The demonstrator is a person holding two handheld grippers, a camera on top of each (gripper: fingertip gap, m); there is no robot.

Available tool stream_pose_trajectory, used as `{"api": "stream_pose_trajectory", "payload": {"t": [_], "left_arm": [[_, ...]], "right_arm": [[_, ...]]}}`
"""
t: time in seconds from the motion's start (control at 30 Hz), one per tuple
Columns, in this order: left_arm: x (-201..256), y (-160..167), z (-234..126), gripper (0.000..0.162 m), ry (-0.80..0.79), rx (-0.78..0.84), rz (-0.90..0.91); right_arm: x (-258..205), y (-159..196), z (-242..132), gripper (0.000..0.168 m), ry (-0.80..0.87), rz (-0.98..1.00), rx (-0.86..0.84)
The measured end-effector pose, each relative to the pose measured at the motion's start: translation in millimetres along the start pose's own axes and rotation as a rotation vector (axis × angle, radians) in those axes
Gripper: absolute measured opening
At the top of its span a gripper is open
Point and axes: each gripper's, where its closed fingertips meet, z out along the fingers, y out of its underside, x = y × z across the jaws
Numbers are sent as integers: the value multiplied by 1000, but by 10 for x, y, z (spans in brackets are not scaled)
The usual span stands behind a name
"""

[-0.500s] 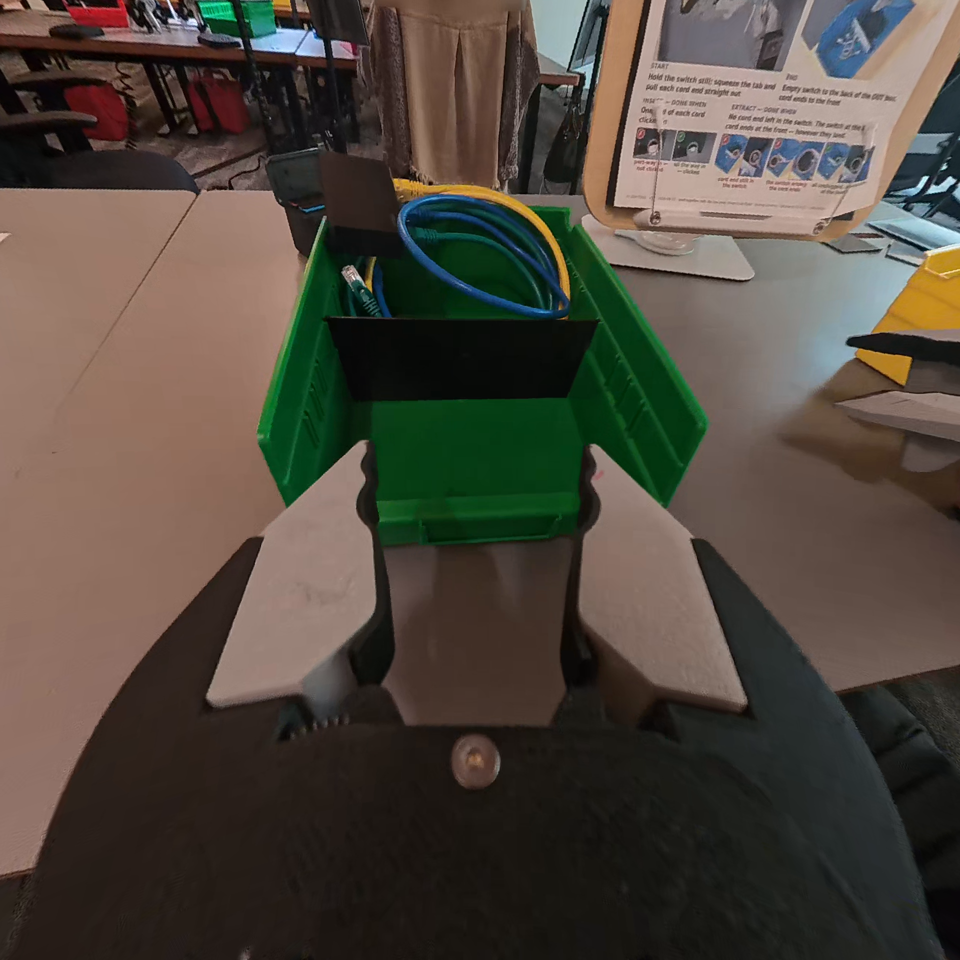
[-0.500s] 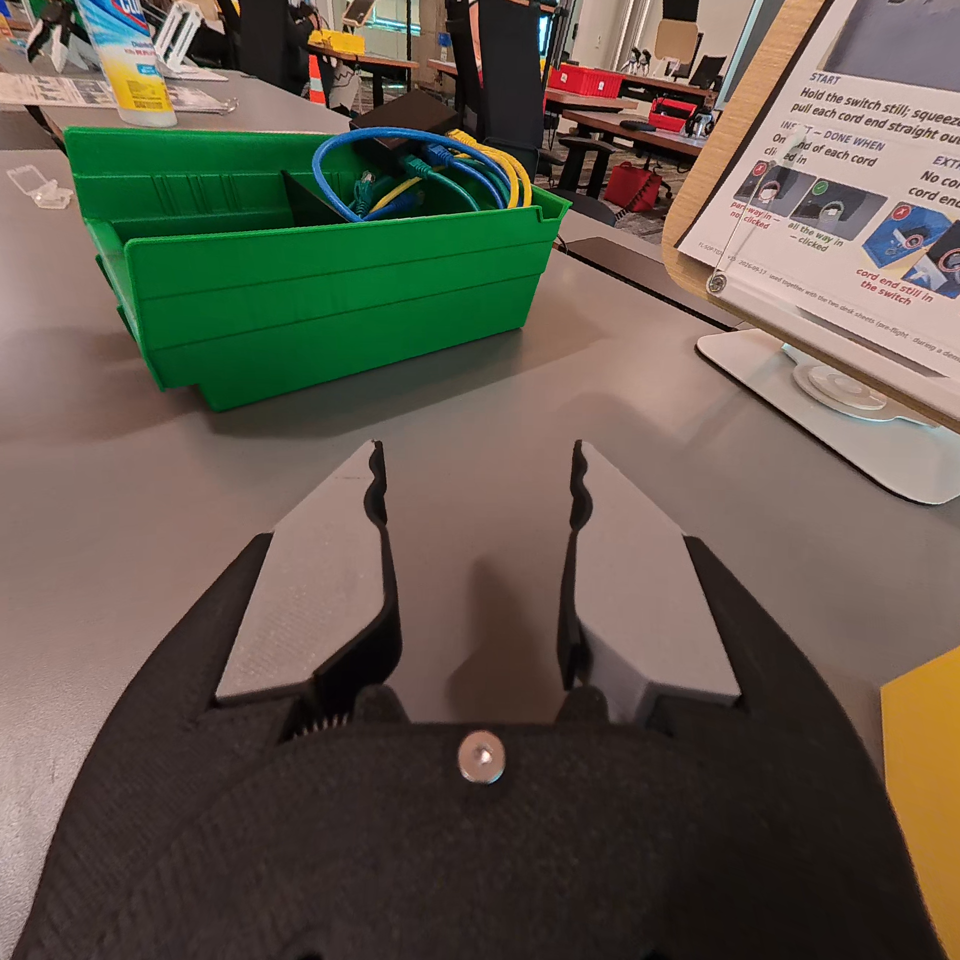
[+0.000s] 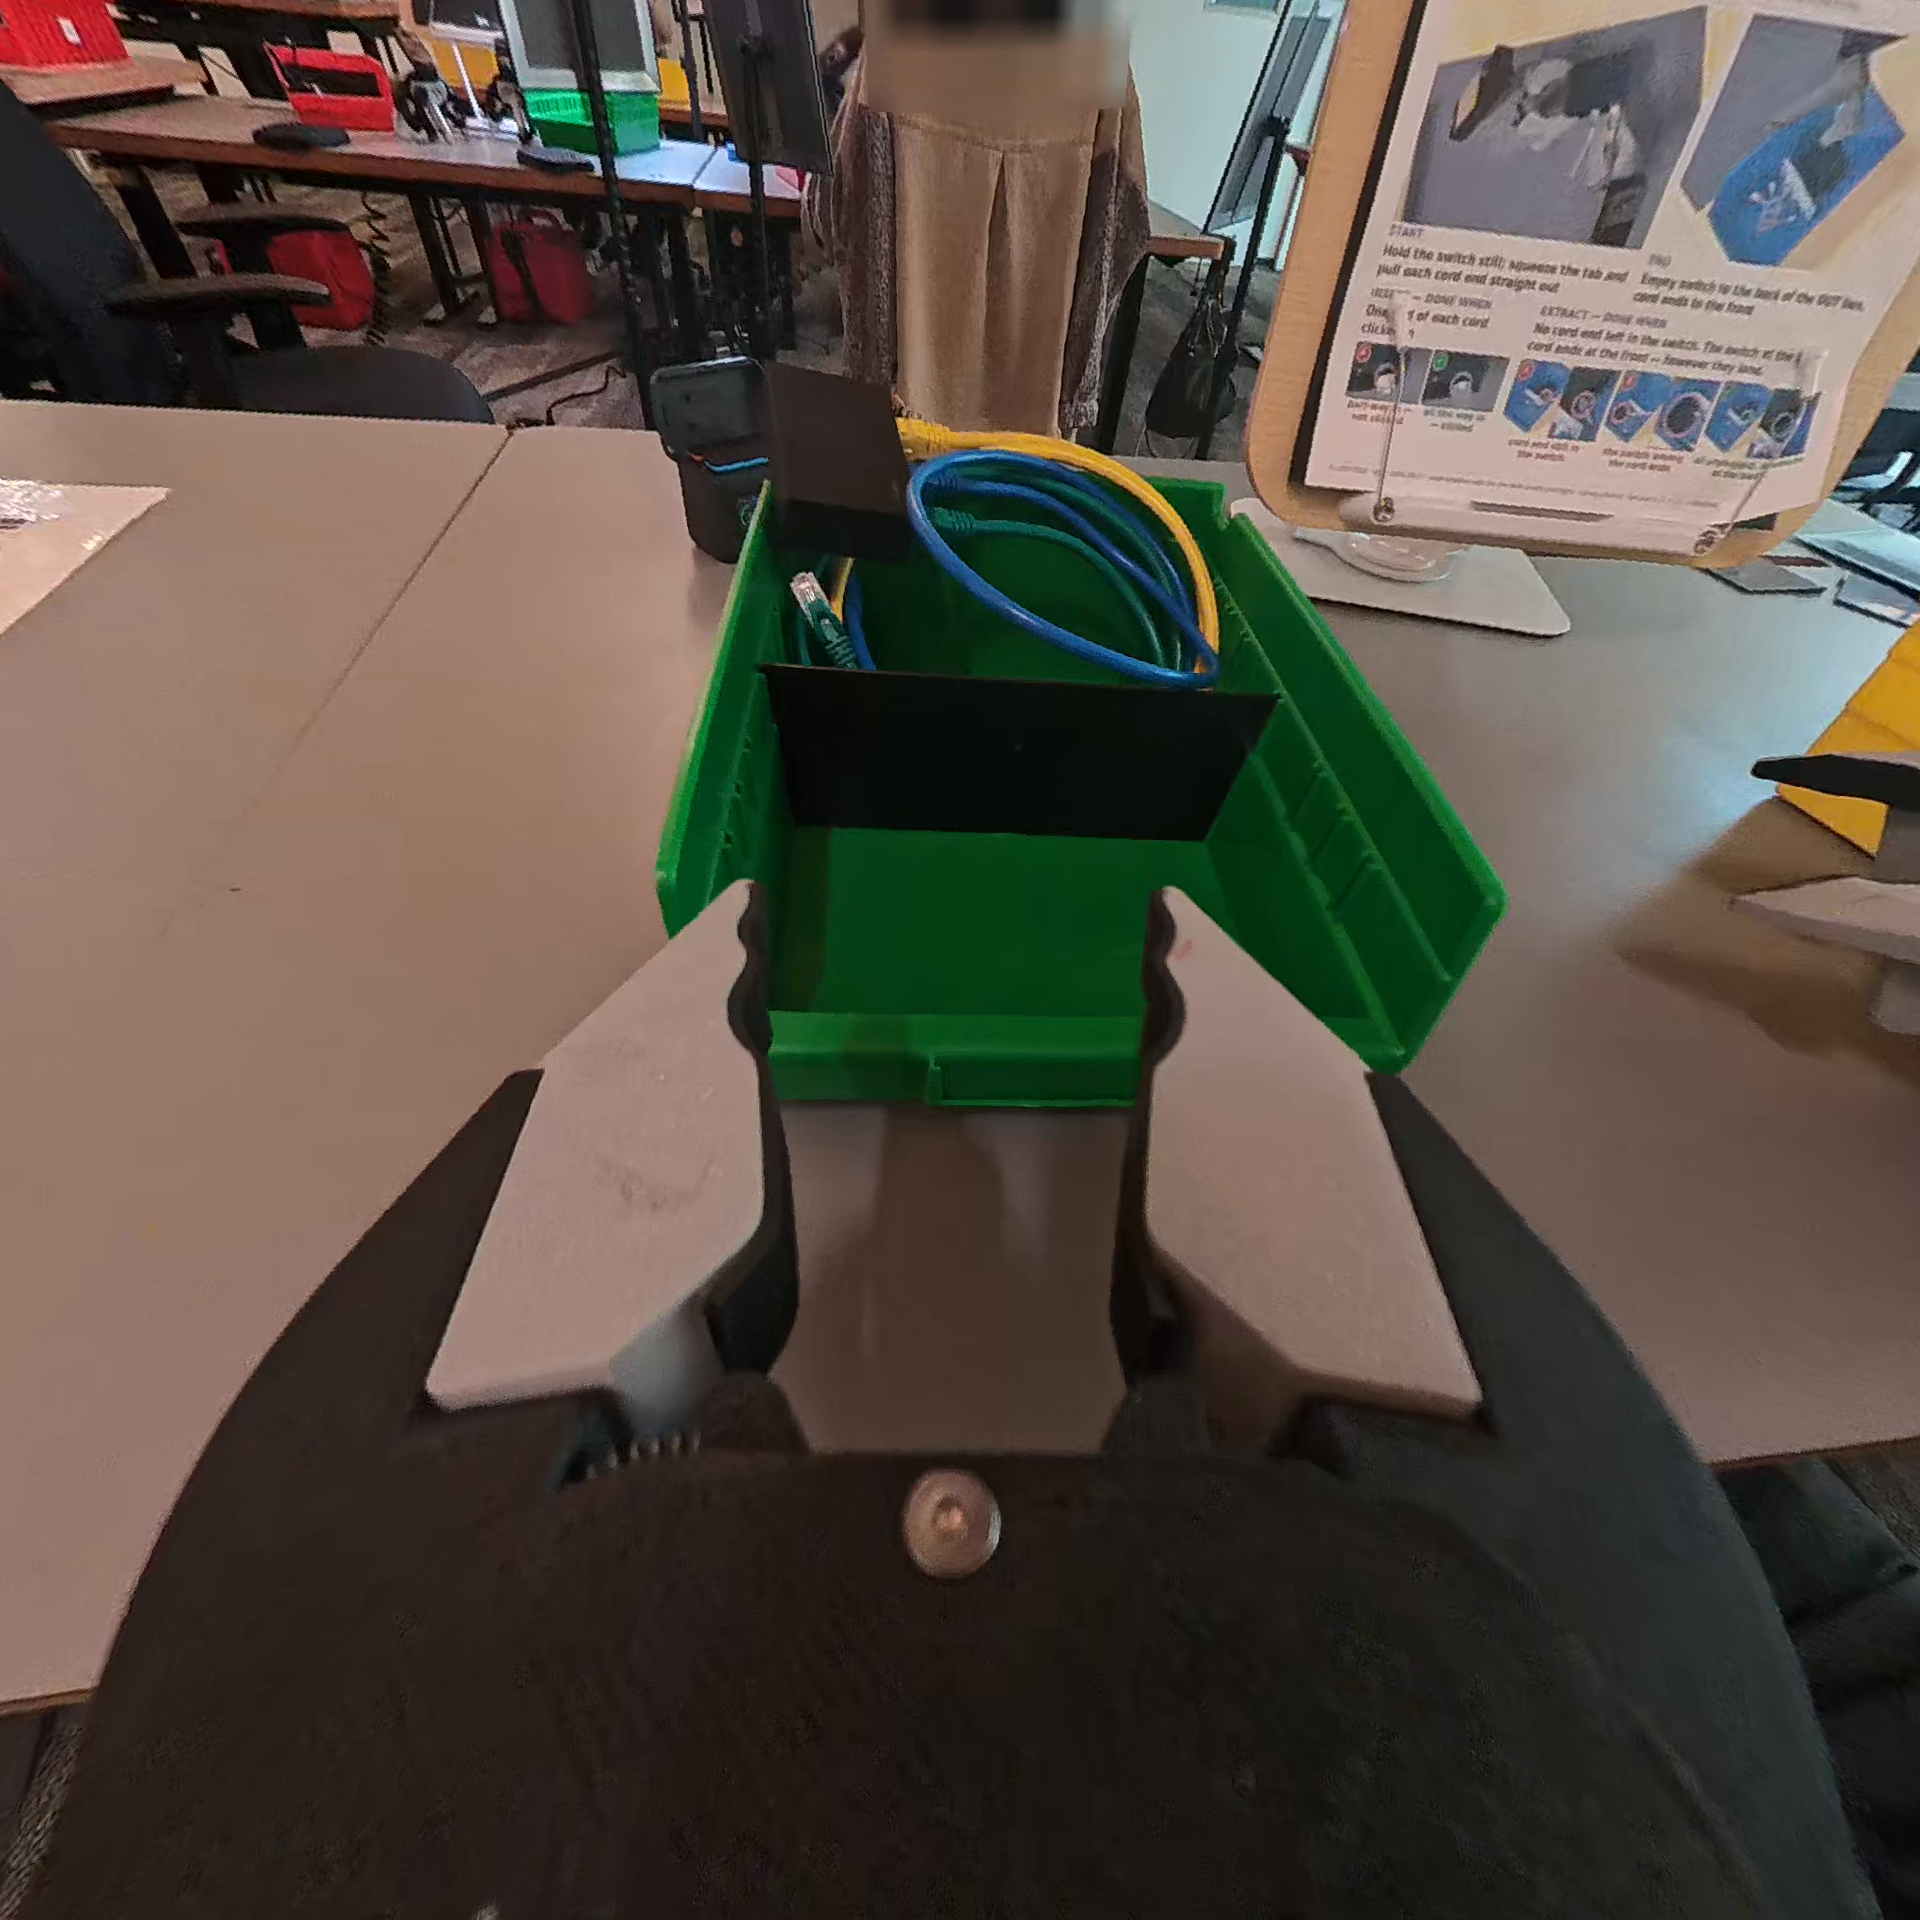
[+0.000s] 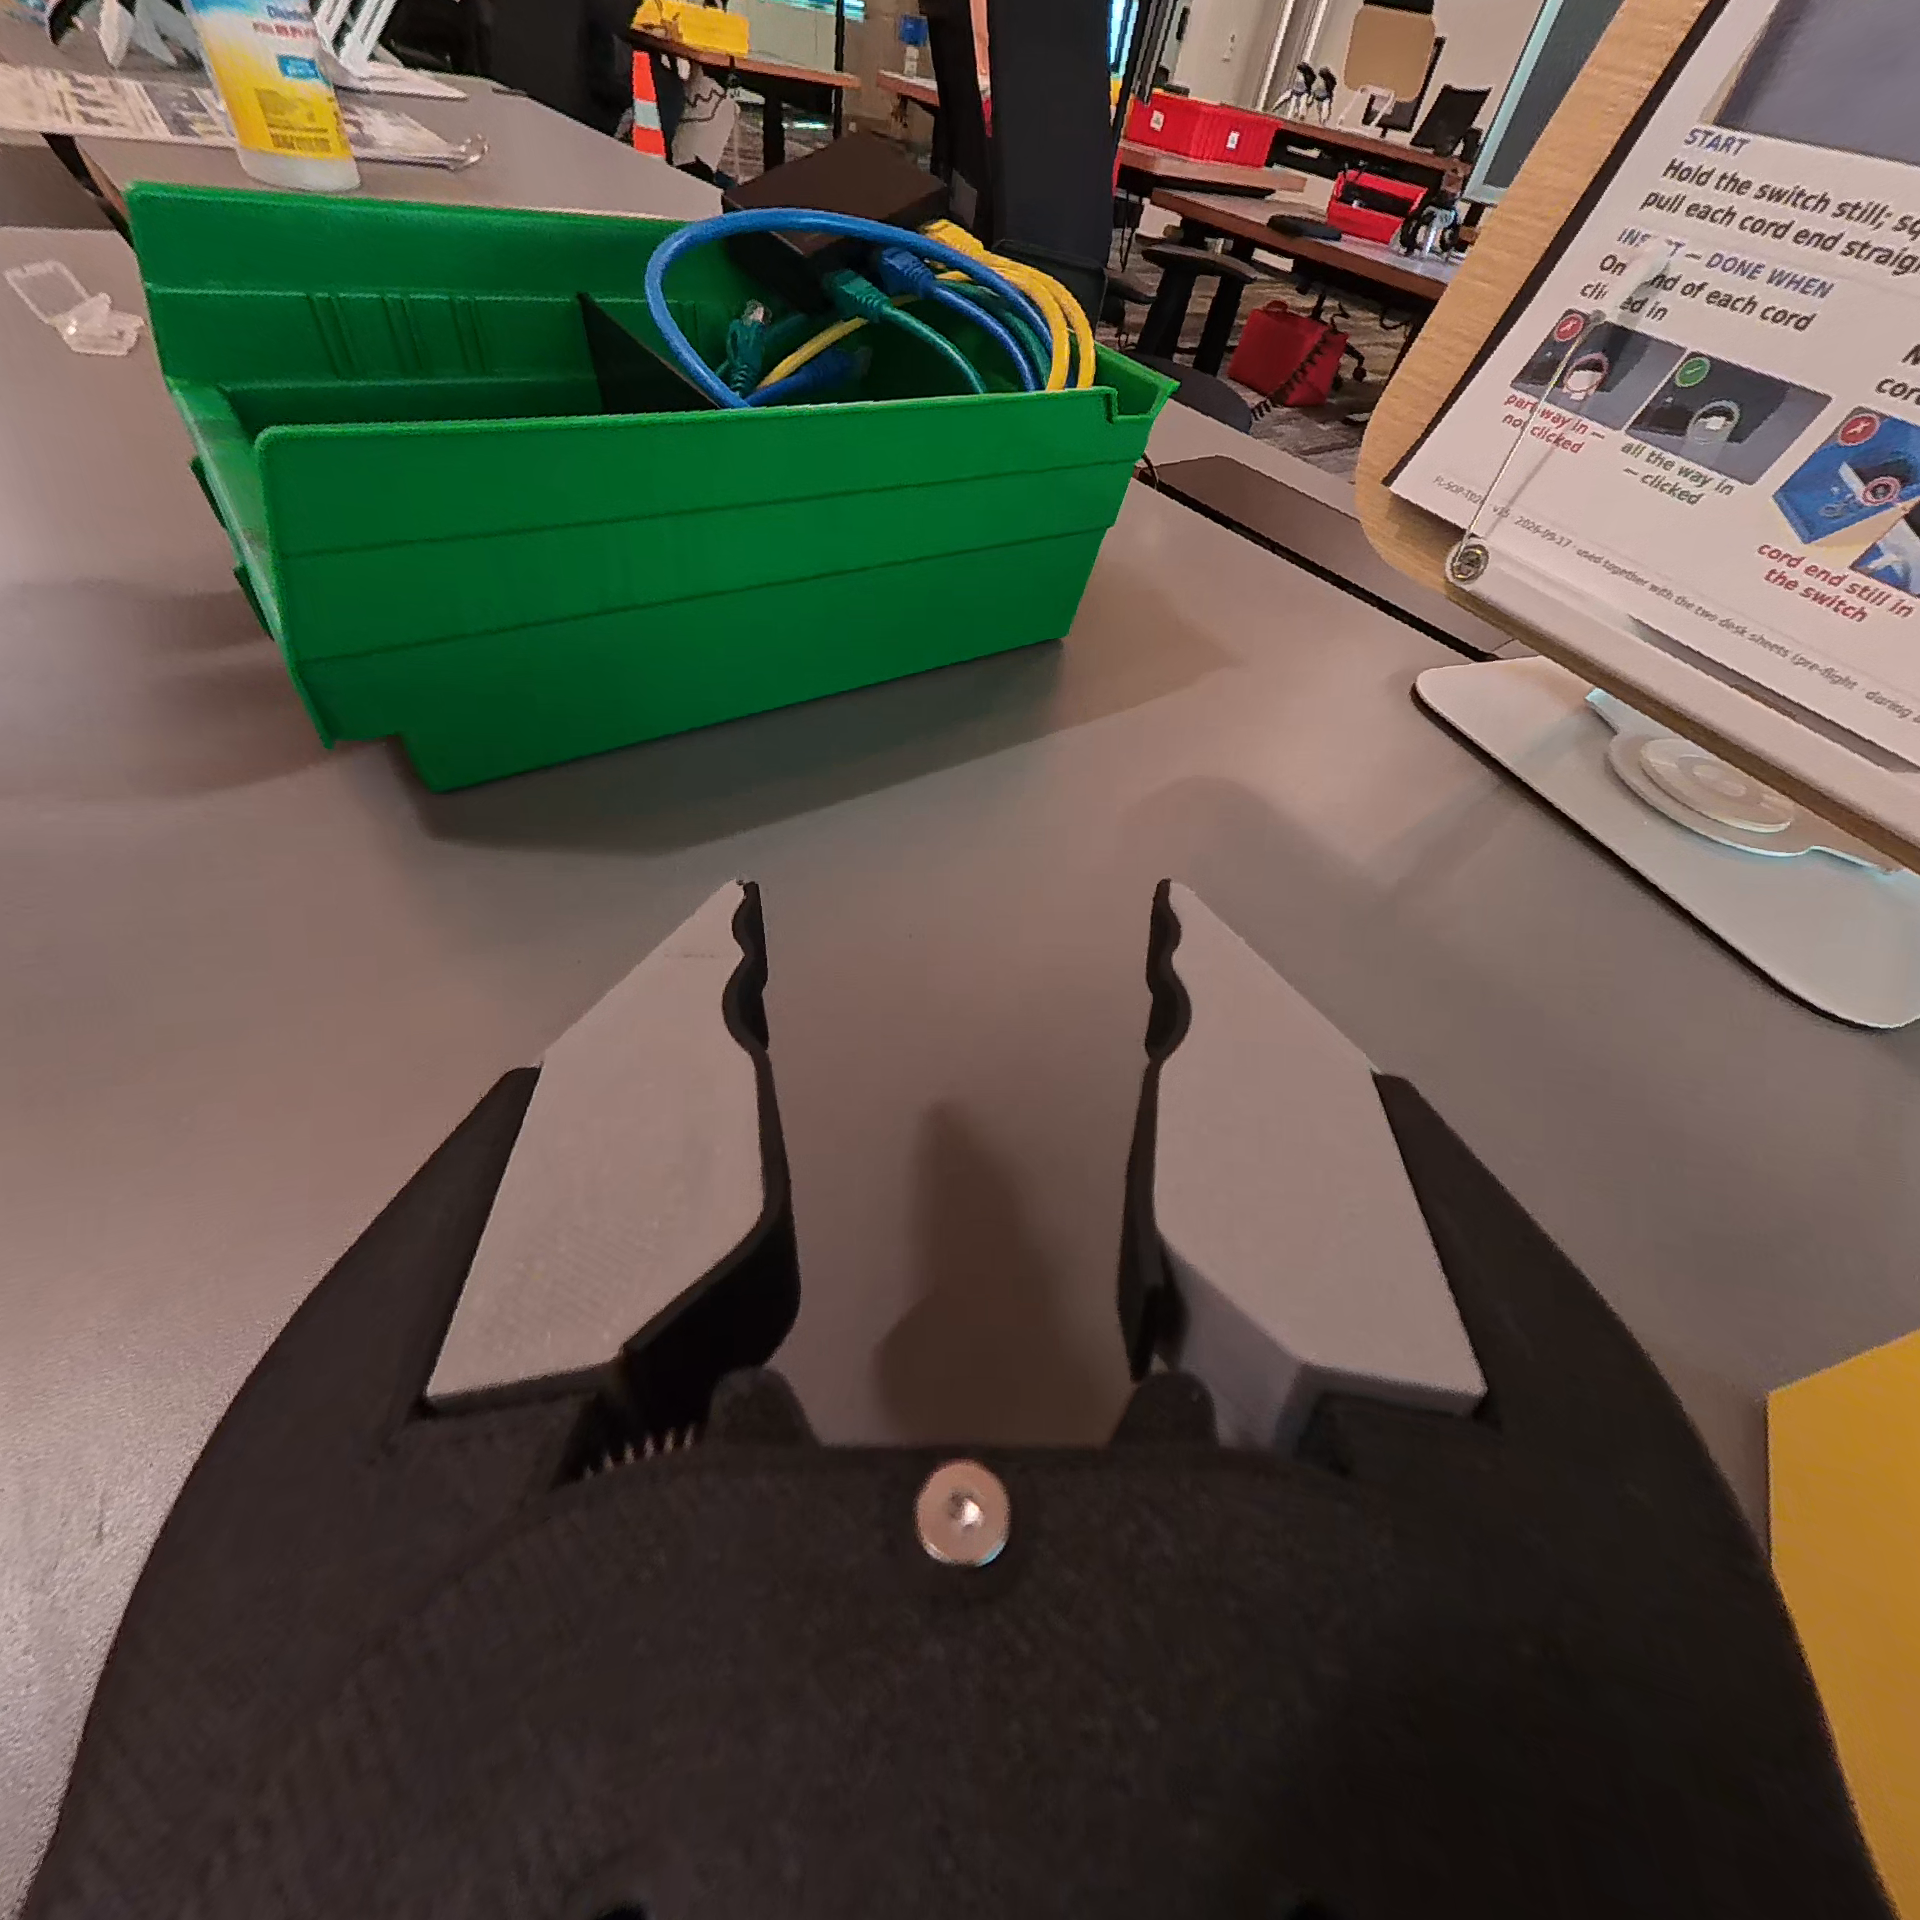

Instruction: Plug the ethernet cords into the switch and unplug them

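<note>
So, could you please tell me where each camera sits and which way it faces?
Left wrist view: on the left claw, facing the green bin end-on; its open grey fingers show, and the right claw at the right edge.
Right wrist view: on the right claw, low over the grey table, facing the bin's long side; open fingers show.
Both share the bin, ethernet cords and black switch.

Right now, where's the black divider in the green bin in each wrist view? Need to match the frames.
Left wrist view: black divider spans the green bin crosswise, centre of picture, above the open left gripper.
Right wrist view: divider seen at an angle, upper centre-left, inside the bin, far beyond the open right gripper.
Shared landmark: the blue cord looped just behind the divider.
</note>
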Motion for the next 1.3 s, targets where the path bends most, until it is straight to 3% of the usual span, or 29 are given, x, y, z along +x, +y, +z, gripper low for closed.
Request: {"api": "stream_pose_trajectory", "payload": {"t": [0.53, 0.77, 0.97, 1.07, 1.3], "left_arm": [[-75, 110, 112, 68, -50, -43, 11], [-138, -151, 333, 67, -17, -21, -16], [-290, -625, 947, 65, -73, -73, 76], [-375, -810, 1374, 46, -128, -81, 204], [-650, -659, 2133, 49, -234, -369, 357]], "right_arm": [[-62, 29, 52, 70, -9, -34, -29], [-125, 7, 47, 67, -17, -55, -18], [-198, -1, 61, 66, -39, -61, -19], [-232, -29, 47, 62, -43, -81, -5], [-165, -36, 34, 63, -56, 5, 6]]}}
